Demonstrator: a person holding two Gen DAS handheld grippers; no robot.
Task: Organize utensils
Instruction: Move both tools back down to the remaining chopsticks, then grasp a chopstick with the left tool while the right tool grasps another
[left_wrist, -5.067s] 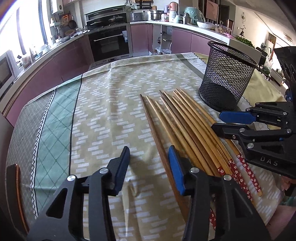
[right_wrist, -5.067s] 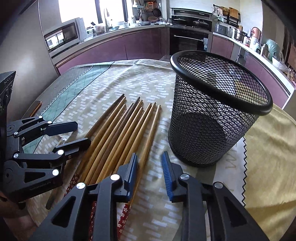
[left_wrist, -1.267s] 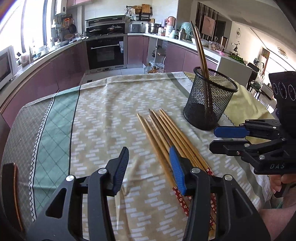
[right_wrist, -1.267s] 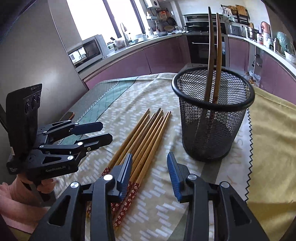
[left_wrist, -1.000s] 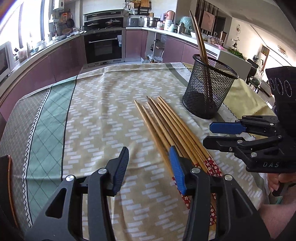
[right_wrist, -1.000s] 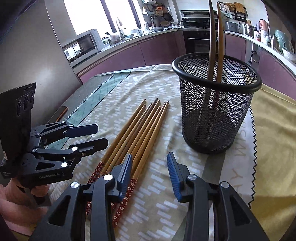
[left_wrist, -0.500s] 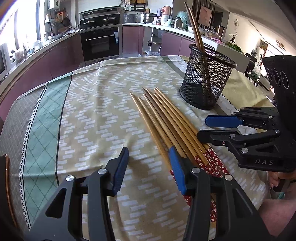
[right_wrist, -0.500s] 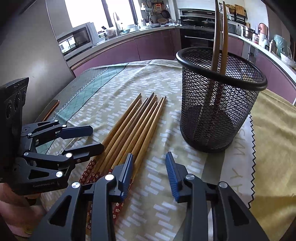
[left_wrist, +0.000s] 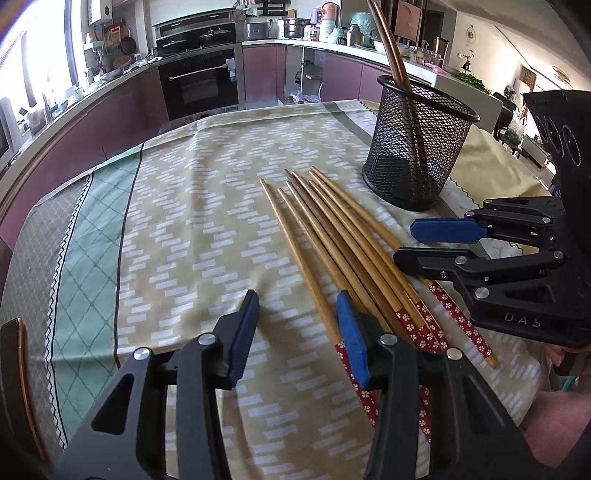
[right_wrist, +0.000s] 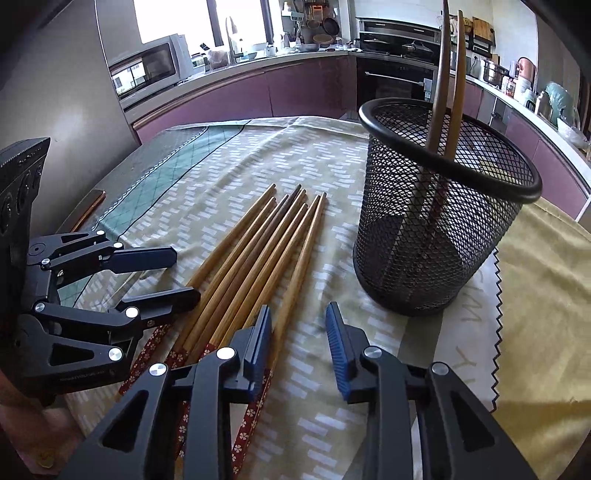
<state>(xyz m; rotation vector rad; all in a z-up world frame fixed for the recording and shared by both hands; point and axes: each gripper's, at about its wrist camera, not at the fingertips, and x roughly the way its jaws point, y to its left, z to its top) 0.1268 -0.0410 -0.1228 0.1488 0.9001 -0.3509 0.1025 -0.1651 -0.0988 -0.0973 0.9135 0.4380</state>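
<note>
**Second pair lined up beside the mesh holder**

Right gripper (right_wrist: 297, 347): jaws narrowing, nothing pressed between the pads yet, only patterned cloth in the gap; left pad just touching or just above the outermost chopstick of the row. Left gripper (left_wrist: 295, 332): jaws moderately apart and closing slightly, empty, right pad hovering over the row's other edge.

Row of loose chopsticks (right_wrist: 258, 258) flat on the bench cloth (left_wrist: 192, 229), just beside the mesh holder (right_wrist: 443, 236) on its left in the right wrist view, thin tips pointing away past the holder's base, red flowered handle ends (left_wrist: 410, 325) toward the jaws. Seven or so in the row; exact count uncertain where sticks overlap.

Handling, as a judgement: light, stiff wooden rods, smooth and round, likely to roll or slip sideways under a pinch. Lying flat against cloth, hard to get under; best taken near the thicker flowered end, where the shaft is widest and the pads get most contact. Grabbing near the tips risks a swinging, tilting stick. Packed neighbours liable to be dragged along.

Mesh holder: black wire cup, upright on the cloth. Two chopsticks (right_wrist: 448, 74) already inside, leaning against the far rim, narrow ends up, well above the rim. Plenty of room left. Light holder, probably easy to tip if a stick catches the rim.
</note>
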